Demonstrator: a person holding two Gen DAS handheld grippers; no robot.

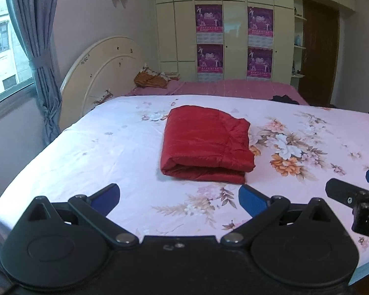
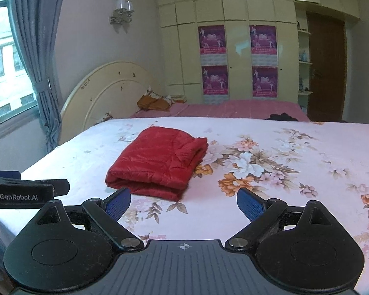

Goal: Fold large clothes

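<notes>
A red padded garment (image 1: 206,142) lies folded into a thick rectangle on the floral bed sheet (image 1: 86,152); the right wrist view shows the same garment (image 2: 157,162) left of centre on the sheet (image 2: 295,152). My left gripper (image 1: 179,198) hangs over the near part of the bed, short of the garment's front fold, its blue pads spread wide with nothing between them. My right gripper (image 2: 184,202) is likewise open and empty, just short of the garment's near right corner. Each gripper shows at the edge of the other's view.
A cream headboard (image 1: 103,73) stands at the left, with a pink bed (image 1: 233,87) and an orange bundle (image 1: 151,78) behind. Dark clothes (image 1: 285,98) lie at the far right. A wardrobe with purple posters (image 1: 209,39), a brown door (image 1: 319,49) and a curtained window (image 1: 37,49) ring the room.
</notes>
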